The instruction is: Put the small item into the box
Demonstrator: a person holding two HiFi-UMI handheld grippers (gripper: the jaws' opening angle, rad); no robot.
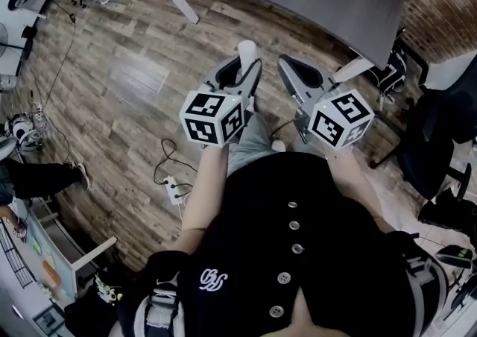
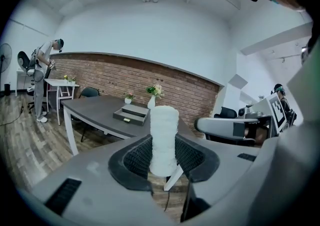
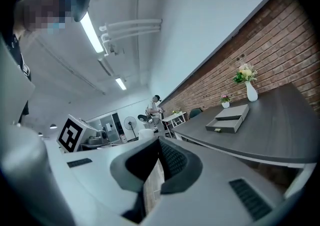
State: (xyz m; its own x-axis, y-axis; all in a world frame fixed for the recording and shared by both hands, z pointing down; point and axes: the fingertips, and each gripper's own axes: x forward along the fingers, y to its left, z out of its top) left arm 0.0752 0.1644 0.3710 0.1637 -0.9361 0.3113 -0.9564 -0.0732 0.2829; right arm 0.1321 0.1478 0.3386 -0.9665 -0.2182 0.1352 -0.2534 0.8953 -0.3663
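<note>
**Left gripper view: rough white cylindrical roll (image 2: 164, 135) held upright**

The ribbed black jaws of the left gripper (image 2: 165, 159) press on the roll from both sides. The right gripper (image 3: 156, 156) has its jaws together, nothing inside. The shallow grey rectangular box (image 2: 131, 114) lies on the dark grey curved table (image 2: 90, 106), well apart from the roll.

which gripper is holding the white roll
The left gripper: its jaws grip the upright white roll on both sides. The right gripper has its jaws together with nothing between them.
</note>
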